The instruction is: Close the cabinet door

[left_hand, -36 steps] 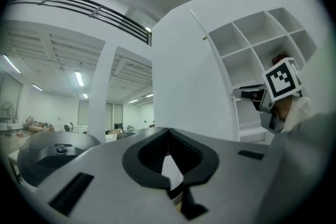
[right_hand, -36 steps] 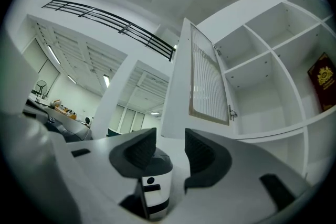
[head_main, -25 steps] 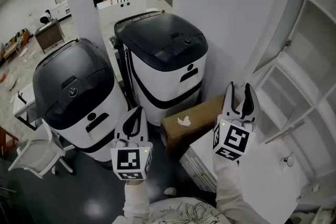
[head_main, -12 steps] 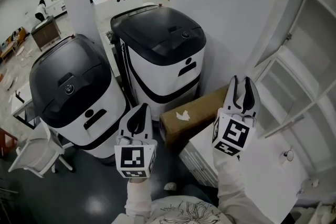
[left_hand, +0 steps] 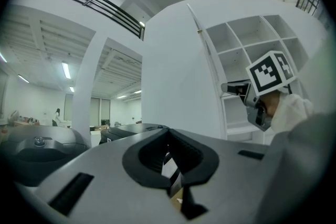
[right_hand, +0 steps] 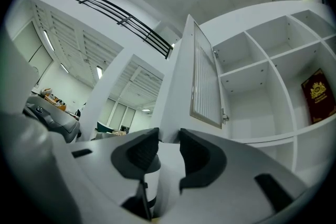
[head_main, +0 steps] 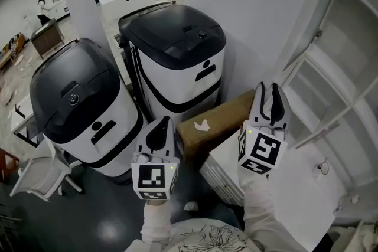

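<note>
bright white room: my right tool [head_main: 267, 89] has just been closing and now clamps the open cabinet door [head_main: 254, 20] edge at 1 o'clock; left tool [head_main: 162, 124] closed, empty.

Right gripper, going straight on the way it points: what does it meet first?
The cabinet door: its free edge already stands between the jaws of the right gripper, which have just been closing and seem to press on it.
</note>
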A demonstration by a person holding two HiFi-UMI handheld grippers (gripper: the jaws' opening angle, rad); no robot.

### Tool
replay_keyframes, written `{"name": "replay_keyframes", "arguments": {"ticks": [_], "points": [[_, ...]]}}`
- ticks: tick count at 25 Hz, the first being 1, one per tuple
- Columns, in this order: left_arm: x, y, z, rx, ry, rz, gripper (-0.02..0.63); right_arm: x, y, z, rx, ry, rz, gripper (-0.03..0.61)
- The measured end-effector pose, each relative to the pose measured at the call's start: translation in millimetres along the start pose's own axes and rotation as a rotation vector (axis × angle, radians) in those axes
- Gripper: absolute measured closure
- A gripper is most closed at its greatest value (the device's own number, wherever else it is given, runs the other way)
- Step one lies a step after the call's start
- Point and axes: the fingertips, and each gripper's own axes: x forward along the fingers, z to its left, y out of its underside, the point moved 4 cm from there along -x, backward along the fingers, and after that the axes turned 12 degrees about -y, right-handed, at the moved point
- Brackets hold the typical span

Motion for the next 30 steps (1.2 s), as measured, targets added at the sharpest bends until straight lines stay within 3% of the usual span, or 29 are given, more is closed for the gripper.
{"name": "replay_keyframes", "arguments": {"ticks": [20,30], "points": [[-5.4,-12.7,-104.8,0.002,0.120,-0.008,0.609,-62.5,3.6,-48.4,0.014,-0.058,-0.020,0.482],[-8.3,-26.5,-160.2,0.015,0.197,-0.030,0.609,-98.9,10.4,-91.6,0.069,-0.022,-0.023,0.503]]}}
